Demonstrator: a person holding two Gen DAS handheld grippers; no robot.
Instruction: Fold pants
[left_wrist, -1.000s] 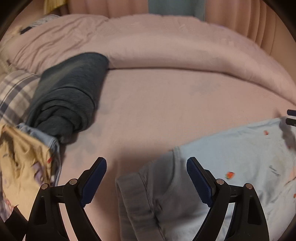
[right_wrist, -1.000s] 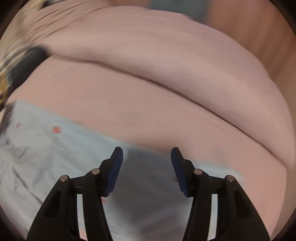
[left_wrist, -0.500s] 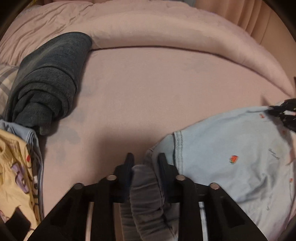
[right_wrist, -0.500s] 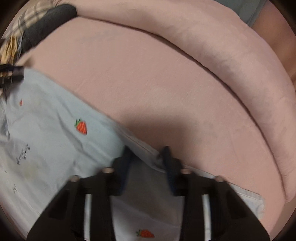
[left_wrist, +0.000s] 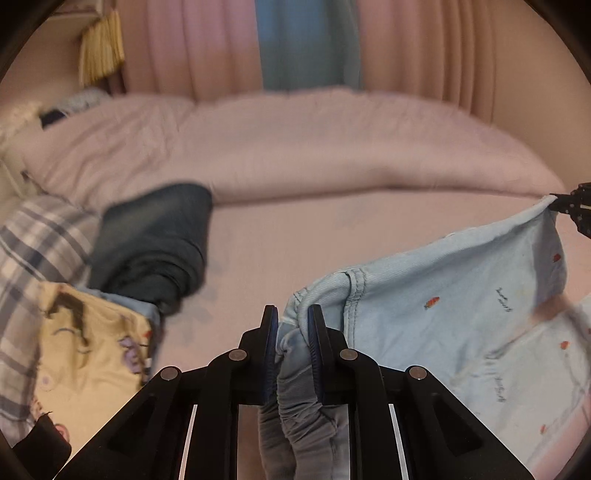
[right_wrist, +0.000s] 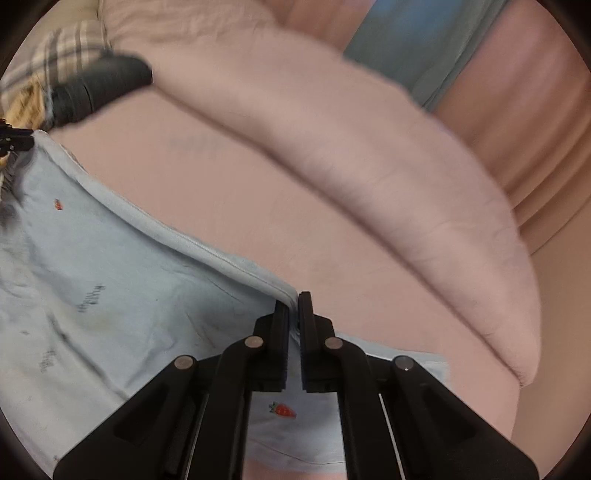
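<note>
While both grippers grip the light blue pants (left_wrist: 454, 314), the garment hangs stretched between them above the pink bed sheet (left_wrist: 295, 240).

From the left wrist camera, the left gripper (left_wrist: 291, 325) sits at 6 o'clock. Its jaws are closing, with a bunched fold of the blue cloth and the grey elastic waistband (left_wrist: 299, 417) pressed between the blue pads. The gap is narrow, filled by fabric. From there the pants run toward 3 o'clock, where the tips of the right gripper (left_wrist: 570, 205) pinch the far corner at the edge of the picture. Small red strawberry prints dot the cloth.

From the right wrist camera, the right gripper (right_wrist: 293, 306) is at 6 o'clock with its jaws almost fully together, nipping the thin seamed edge of the pants (right_wrist: 110, 295). The cloth spreads from there toward 9 o'clock, up to the left gripper's black tips (right_wrist: 14, 138) at the frame's edge.

At 9 o'clock in the left view lies a dark rolled garment (left_wrist: 155, 243) on the sheet, with a plaid cloth (left_wrist: 37, 240) and a yellow printed fabric (left_wrist: 85, 350) just beside it toward 8 o'clock. A folded pink duvet (left_wrist: 295, 147) crosses the bed at 12 o'clock, and pink curtains (left_wrist: 406, 48) with a teal panel (left_wrist: 306, 40) hang behind it.
</note>
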